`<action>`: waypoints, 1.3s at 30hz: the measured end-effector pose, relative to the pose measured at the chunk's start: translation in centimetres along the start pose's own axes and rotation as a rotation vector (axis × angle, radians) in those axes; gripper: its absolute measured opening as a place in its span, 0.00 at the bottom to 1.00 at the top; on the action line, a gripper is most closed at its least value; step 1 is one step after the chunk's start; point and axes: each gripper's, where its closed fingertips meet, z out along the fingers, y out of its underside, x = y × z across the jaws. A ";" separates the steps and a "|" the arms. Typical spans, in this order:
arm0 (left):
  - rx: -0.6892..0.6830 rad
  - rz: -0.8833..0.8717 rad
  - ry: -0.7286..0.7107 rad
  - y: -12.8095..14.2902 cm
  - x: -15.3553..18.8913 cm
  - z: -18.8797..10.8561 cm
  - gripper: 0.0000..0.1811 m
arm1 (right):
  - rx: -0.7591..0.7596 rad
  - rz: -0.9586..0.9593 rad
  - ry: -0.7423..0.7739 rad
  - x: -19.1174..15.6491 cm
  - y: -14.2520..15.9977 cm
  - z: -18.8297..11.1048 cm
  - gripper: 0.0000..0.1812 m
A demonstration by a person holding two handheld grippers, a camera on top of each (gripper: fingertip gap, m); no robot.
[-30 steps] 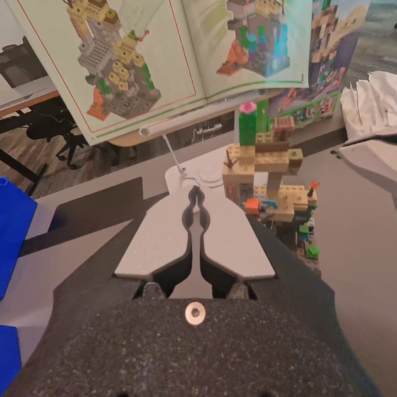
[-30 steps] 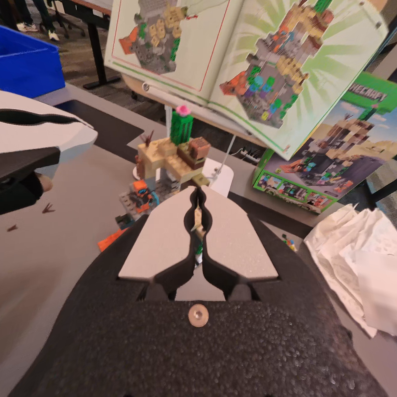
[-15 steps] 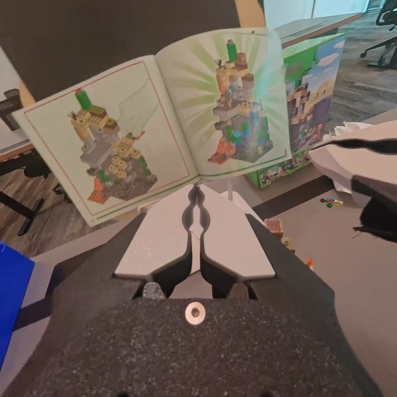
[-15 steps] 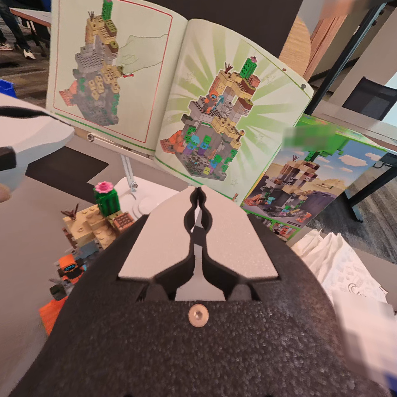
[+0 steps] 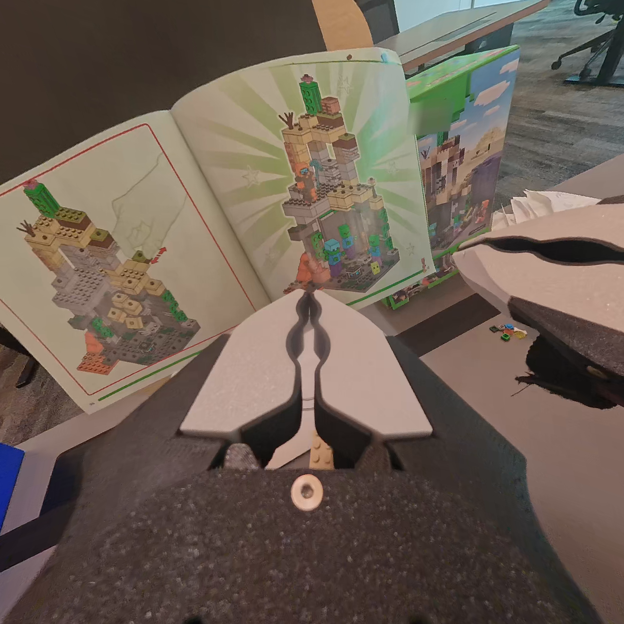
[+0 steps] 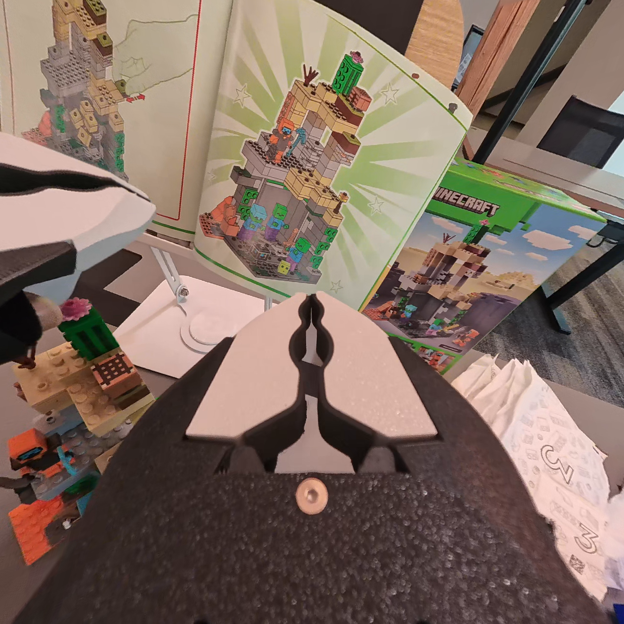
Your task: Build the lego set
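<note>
The tall tan, grey and green brick tower is stood upright on the dark worktop, left of the right tongs and below the left tongs. Both tongs are closed and empty.

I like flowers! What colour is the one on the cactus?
Pink flower on the green cactus; right wrist view shows it best.

Two matching handheld grippers are showing: the left gripper and right gripper are each wearing a speckled black, coarse-grained body, two flat pale grey finger plates with wavy black inner edges, and one round silver screw centred behind the fingers.
</note>
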 end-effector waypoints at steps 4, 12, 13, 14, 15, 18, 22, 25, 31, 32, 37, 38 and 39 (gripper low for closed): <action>-0.004 -0.001 0.000 0.2 0.2 0.2 0.00 | 0.007 -0.002 0.003 0.2 -0.1 0.0 0.00; -0.007 0.003 0.001 0.3 0.4 0.4 0.00 | 0.005 0.000 -0.005 0.0 -0.1 -0.1 0.00; -0.006 0.002 0.001 0.3 0.4 0.3 0.00 | 0.006 0.000 -0.005 0.0 -0.2 -0.1 0.00; -0.006 0.002 0.002 0.3 0.4 0.3 0.00 | 0.008 -0.002 -0.005 0.0 -0.2 -0.2 0.00; -0.005 0.003 0.001 0.3 0.4 0.3 0.00 | 0.010 -0.003 -0.006 -0.1 -0.3 -0.2 0.00; -0.006 0.003 0.002 0.3 0.4 0.3 0.00 | 0.009 -0.004 -0.009 -0.2 -0.3 -0.2 0.00; -0.007 0.003 0.003 0.3 0.5 0.4 0.00 | 0.010 0.001 -0.012 -0.2 -0.3 -0.2 0.00; -0.007 0.004 0.005 0.3 0.6 0.4 0.00 | 0.010 0.002 -0.011 -0.1 -0.3 -0.2 0.00; -0.008 0.001 0.010 0.4 0.8 0.5 0.00 | 0.006 0.014 -0.022 -0.2 -0.1 -0.2 0.00; -0.009 0.001 0.011 0.5 0.8 0.5 0.00 | 0.006 0.013 -0.022 -0.2 -0.1 -0.2 0.00; -0.005 -0.017 0.021 0.9 0.9 0.1 0.00 | 0.013 0.011 -0.026 -0.4 0.0 -0.4 0.00; -0.001 -0.022 0.024 1.0 0.9 -0.2 0.00 | 0.014 0.010 -0.028 -0.5 0.1 -0.5 0.00; 0.004 -0.024 0.026 1.1 1.0 -0.5 0.00 | 0.020 0.007 -0.032 -0.7 0.2 -0.7 0.00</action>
